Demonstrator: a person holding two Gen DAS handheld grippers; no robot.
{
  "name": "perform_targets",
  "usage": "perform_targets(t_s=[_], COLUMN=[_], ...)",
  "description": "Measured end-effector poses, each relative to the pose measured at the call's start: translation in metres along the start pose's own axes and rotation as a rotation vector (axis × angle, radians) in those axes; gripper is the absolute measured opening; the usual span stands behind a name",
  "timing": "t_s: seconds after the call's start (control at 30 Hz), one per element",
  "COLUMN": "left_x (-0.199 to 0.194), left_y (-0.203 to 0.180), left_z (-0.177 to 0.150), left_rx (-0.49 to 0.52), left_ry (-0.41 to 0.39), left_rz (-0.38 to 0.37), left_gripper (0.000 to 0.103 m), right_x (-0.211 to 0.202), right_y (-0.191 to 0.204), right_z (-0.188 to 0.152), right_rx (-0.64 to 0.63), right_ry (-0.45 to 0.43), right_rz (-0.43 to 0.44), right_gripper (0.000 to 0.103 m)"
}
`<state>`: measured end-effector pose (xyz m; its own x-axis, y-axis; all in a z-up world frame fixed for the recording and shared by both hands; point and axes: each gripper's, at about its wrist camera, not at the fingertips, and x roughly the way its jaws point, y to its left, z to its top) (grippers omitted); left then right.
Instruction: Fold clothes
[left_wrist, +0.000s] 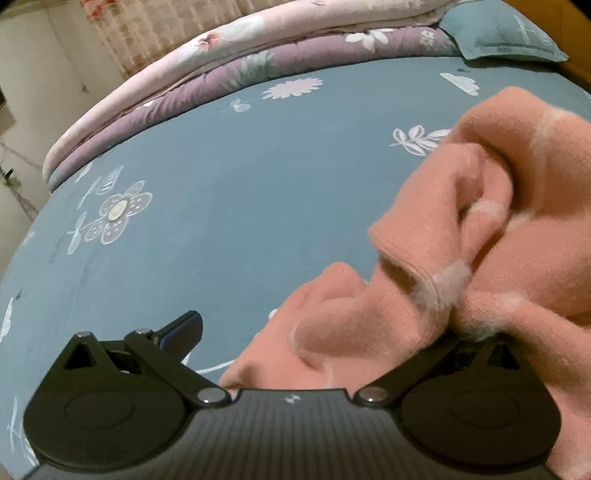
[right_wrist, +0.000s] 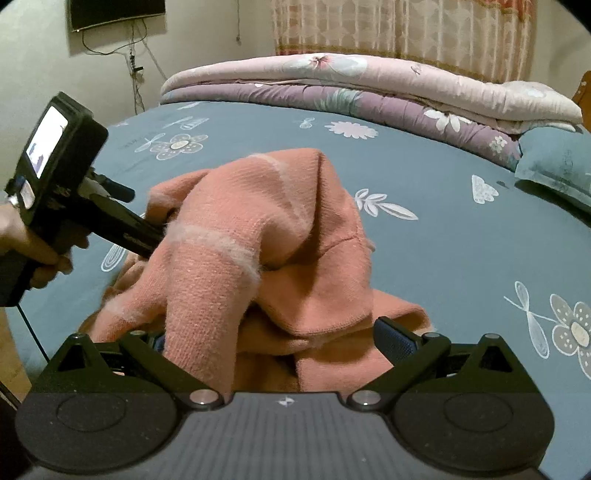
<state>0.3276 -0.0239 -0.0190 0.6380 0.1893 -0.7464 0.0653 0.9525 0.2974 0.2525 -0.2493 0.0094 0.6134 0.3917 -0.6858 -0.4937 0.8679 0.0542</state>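
A salmon-pink knit sweater (right_wrist: 258, 236) with pale fuzzy stripes is bunched up in a heap on the blue flowered bedsheet (left_wrist: 221, 206). My left gripper (left_wrist: 325, 332) is open: its left finger (left_wrist: 181, 328) is bare over the sheet, and its right finger is hidden under a fold of the sweater (left_wrist: 480, 221). My right gripper (right_wrist: 273, 339) is open too, with the sweater lying between its jaws. Its right finger (right_wrist: 391, 339) shows, while cloth covers the left one. The right wrist view shows a hand (right_wrist: 33, 247) holding the left gripper's body (right_wrist: 62, 155), its tips pushed into the sweater's left side.
Folded quilts, pink over purple (right_wrist: 369, 88), lie along the far side of the bed. A blue pillow (right_wrist: 554, 162) sits at the far right. Beyond the bed are a curtain (right_wrist: 406, 29) and a wall with a dark screen (right_wrist: 114, 11) and hanging cables.
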Motion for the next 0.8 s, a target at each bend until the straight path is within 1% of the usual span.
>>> perform_targets(t_s=[0.1, 0.17, 0.2, 0.37, 0.47, 0.53, 0.6, 0.73, 0.8], left_x=[0.000, 0.000, 0.000, 0.010, 0.020, 0.026, 0.031, 0.045, 0.050], left_y=[0.007, 0.015, 0.019, 0.028, 0.034, 0.042, 0.051, 0.066, 0.072], left_z=[0.000, 0.001, 0.001, 0.004, 0.009, 0.012, 0.013, 0.012, 0.014], left_rx=[0.024, 0.032, 0.035, 0.098, 0.120, 0.116, 0.107, 0.093, 0.094], left_ry=[-0.013, -0.024, -0.018, -0.025, -0.039, -0.051, -0.064, -0.071, -0.085], left_rz=[0.029, 0.017, 0.002, -0.130, -0.152, -0.180, -0.225, -0.265, -0.245], left_gripper=[0.102, 0.102, 0.102, 0.102, 0.102, 0.102, 0.100, 0.098, 0.098], right_x=[0.001, 0.001, 0.001, -0.001, 0.000, 0.002, 0.005, 0.009, 0.009], right_y=[0.003, 0.005, 0.006, 0.020, 0.031, 0.040, 0.047, 0.060, 0.065], right_z=[0.004, 0.006, 0.008, 0.018, 0.024, 0.026, 0.029, 0.037, 0.042], right_rx=[0.012, 0.019, 0.023, 0.035, 0.039, 0.043, 0.056, 0.078, 0.085], right_ry=[0.011, 0.018, 0.022, 0.028, 0.048, 0.063, 0.077, 0.095, 0.095], right_rz=[-0.012, -0.020, -0.024, -0.076, -0.136, -0.182, -0.218, -0.291, -0.325], right_gripper=[0.103, 0.103, 0.103, 0.103, 0.103, 0.103, 0.103, 0.103, 0.103])
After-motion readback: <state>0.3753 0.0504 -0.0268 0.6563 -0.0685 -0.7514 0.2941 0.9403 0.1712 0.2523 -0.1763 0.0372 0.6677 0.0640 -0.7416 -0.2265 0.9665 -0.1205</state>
